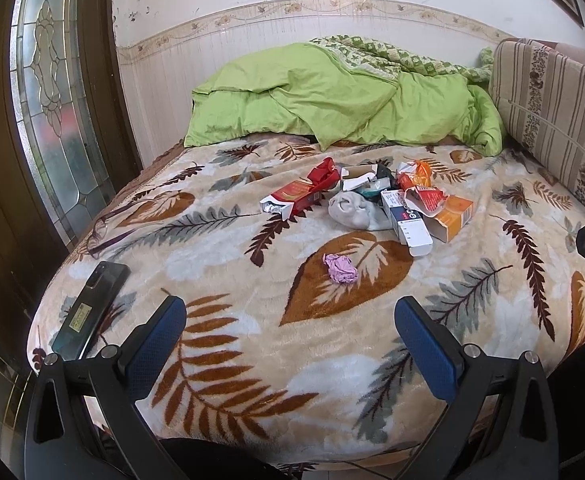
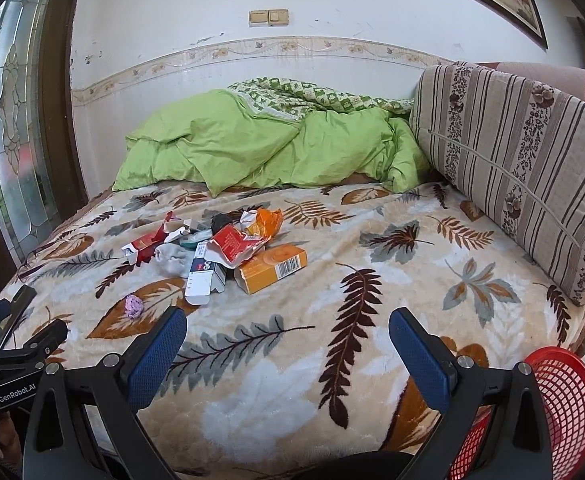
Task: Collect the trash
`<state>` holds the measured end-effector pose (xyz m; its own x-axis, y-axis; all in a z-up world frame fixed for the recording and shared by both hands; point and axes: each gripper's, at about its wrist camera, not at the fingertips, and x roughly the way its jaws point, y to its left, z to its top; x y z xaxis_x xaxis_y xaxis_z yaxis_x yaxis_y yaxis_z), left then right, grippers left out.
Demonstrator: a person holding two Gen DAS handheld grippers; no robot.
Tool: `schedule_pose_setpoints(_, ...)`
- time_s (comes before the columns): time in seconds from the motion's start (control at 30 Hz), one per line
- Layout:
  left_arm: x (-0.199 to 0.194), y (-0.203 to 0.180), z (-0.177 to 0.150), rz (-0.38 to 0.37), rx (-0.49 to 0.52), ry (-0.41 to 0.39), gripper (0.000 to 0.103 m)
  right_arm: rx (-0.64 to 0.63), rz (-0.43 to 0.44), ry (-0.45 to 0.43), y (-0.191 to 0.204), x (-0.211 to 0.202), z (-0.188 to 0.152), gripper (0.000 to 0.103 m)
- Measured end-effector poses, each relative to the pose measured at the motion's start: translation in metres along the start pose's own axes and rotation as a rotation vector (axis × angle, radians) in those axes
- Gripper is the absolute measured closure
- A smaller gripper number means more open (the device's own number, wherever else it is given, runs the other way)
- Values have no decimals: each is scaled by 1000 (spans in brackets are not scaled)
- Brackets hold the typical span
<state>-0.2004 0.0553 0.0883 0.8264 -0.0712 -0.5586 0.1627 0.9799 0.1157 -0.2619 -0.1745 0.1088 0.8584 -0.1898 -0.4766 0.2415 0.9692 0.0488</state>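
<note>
A pile of trash lies mid-bed: a red carton (image 1: 302,196) (image 2: 146,246), an orange box (image 1: 452,218) (image 2: 272,268), a white and blue box (image 1: 410,224) (image 2: 204,276), torn orange and red wrappers (image 2: 252,232), and a grey sock (image 1: 350,210) (image 2: 170,258). A crumpled pink paper ball (image 1: 340,268) (image 2: 133,306) lies nearer. My left gripper (image 1: 290,320) is open and empty over the bed's near edge, short of the pink ball. My right gripper (image 2: 288,330) is open and empty, to the right of the pile. A red mesh basket (image 2: 564,408) stands at the bed's near right corner.
A black phone (image 1: 92,312) (image 2: 12,316) lies at the bed's near left edge. A green duvet (image 1: 332,100) is heaped at the far end against the wall. A striped cushion (image 2: 524,168) leans along the right side. A glass door (image 1: 52,100) is left.
</note>
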Motion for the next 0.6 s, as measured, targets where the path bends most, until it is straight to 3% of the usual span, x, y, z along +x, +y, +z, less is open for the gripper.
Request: schedule_pose_setpoints(0.6,8,5,-1,-27,-29,52,0,-2,12,22,4,3,0,1)
